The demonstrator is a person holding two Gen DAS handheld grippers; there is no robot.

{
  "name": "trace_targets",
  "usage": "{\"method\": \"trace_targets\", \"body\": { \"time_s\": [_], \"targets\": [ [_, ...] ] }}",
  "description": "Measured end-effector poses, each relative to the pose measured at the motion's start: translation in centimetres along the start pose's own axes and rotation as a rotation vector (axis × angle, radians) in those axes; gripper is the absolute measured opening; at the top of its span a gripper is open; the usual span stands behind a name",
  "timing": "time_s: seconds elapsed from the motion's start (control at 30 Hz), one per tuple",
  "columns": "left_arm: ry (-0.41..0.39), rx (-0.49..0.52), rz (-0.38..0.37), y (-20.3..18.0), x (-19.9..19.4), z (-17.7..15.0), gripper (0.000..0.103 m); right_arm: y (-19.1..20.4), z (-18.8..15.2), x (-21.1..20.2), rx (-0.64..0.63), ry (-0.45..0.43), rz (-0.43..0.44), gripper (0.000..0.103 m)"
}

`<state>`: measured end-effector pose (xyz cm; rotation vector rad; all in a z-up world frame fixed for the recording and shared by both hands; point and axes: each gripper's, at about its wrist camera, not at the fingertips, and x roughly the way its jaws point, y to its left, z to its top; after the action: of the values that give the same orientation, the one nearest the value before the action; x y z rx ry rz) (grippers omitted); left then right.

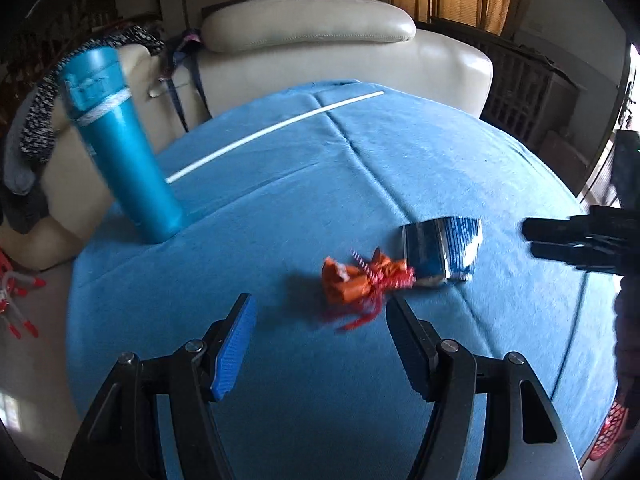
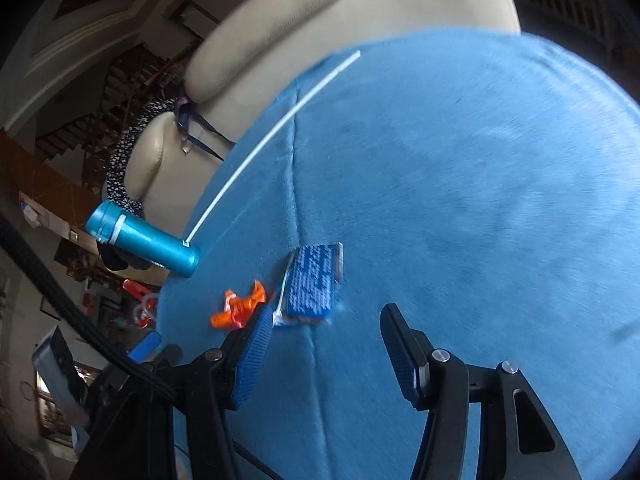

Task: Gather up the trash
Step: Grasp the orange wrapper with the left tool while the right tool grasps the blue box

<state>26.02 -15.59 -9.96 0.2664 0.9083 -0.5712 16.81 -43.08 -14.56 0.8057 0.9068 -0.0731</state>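
The desk (image 1: 420, 168) is covered with a blue cloth and carries two pieces of trash close to its near edge. An orange wrapper (image 1: 352, 280), crumpled and trailing red shreds, lies just ahead of the left tongs (image 1: 322, 310), toward one o'clock from the gap between them. A blue packet (image 1: 448, 248) with a silver inner face lies touching or just beside the wrapper, at its two o'clock side.

The left tongs stand open; nothing sits between their blue-padded fingers (image 1: 236, 344), and they hang above the cloth without touching the trash. The right tongs (image 2: 324, 328) also stand open and empty. In the right wrist view the blue packet (image 2: 314, 284) lies just ahead of the left finger, at about eleven o'clock from the gap, with the orange wrapper (image 2: 240, 308) beyond it at ten o'clock. Whether that finger touches the packet cannot be told.

A blue bottle (image 1: 120, 144) stands upright on the desk at ten o'clock in the left wrist view, well apart from the trash. A white stick (image 1: 276, 132) lies on the cloth behind it, running toward the far edge. A cream sofa (image 1: 340, 36) stands beyond the desk. The right tongs show dark at the three o'clock edge of the left wrist view.
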Motion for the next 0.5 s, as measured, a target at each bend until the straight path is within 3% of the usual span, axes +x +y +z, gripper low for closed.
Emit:
{"method": "trace_targets", "body": {
  "time_s": [0.13, 0.3, 0.5],
  "targets": [
    [0.047, 0.003, -0.081, 0.2, 2.4, 0.9, 0.068, 0.8, 1.4, 3.6, 0.076, 0.076, 0.024, 0.060],
    [0.037, 0.050, -0.190, 0.1, 4.2, 1.1, 0.069, 2.7, 2.0, 6.3, 0.053, 0.082, -0.076, 0.060],
    [0.038, -0.003, -0.221, 0.7, 5.6, 0.5, 0.069, 5.0, 1.7, 9.2, -0.046, 0.146, -0.183, 0.065]
  ]
}}
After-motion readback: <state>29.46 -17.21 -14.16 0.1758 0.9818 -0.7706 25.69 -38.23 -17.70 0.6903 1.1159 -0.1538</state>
